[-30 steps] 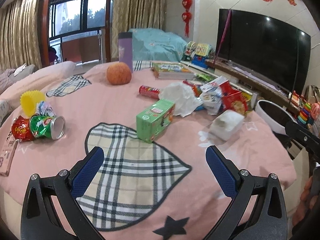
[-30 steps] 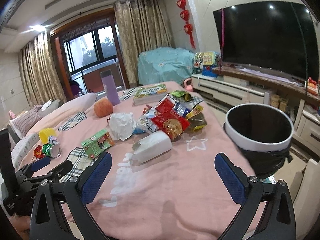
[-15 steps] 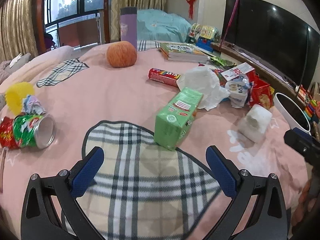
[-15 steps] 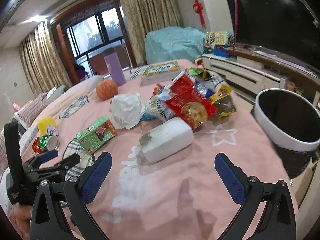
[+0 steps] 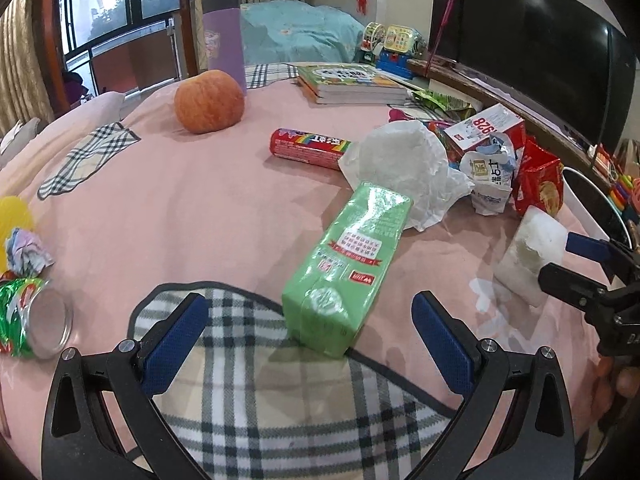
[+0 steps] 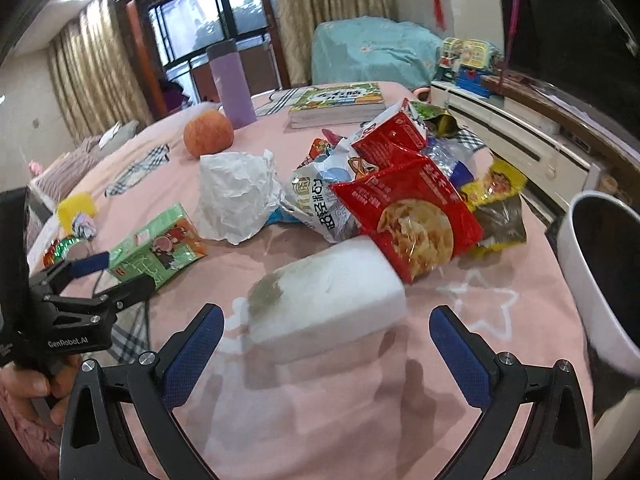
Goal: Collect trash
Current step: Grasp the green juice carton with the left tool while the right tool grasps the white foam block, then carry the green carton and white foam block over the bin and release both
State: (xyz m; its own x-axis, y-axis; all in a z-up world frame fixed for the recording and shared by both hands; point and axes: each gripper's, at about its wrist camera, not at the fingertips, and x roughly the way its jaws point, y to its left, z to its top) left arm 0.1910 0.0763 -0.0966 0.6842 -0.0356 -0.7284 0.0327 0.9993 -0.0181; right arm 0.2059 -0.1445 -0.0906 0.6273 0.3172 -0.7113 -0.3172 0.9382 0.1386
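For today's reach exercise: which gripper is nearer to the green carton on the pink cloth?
Left. The left gripper is open with the green carton lying just ahead between its fingers. The right gripper is open farther off, lined up on the white foam block instead.

Bin [image 6: 592, 280]: cut off at 3 o'clock edge, right wrist view; lower part hidden behind table. Can [image 5: 28, 316]: cropped at 9 o'clock edge, left view. Foam block [image 6: 324, 300] slightly blurred. Wrapper print too small to read.
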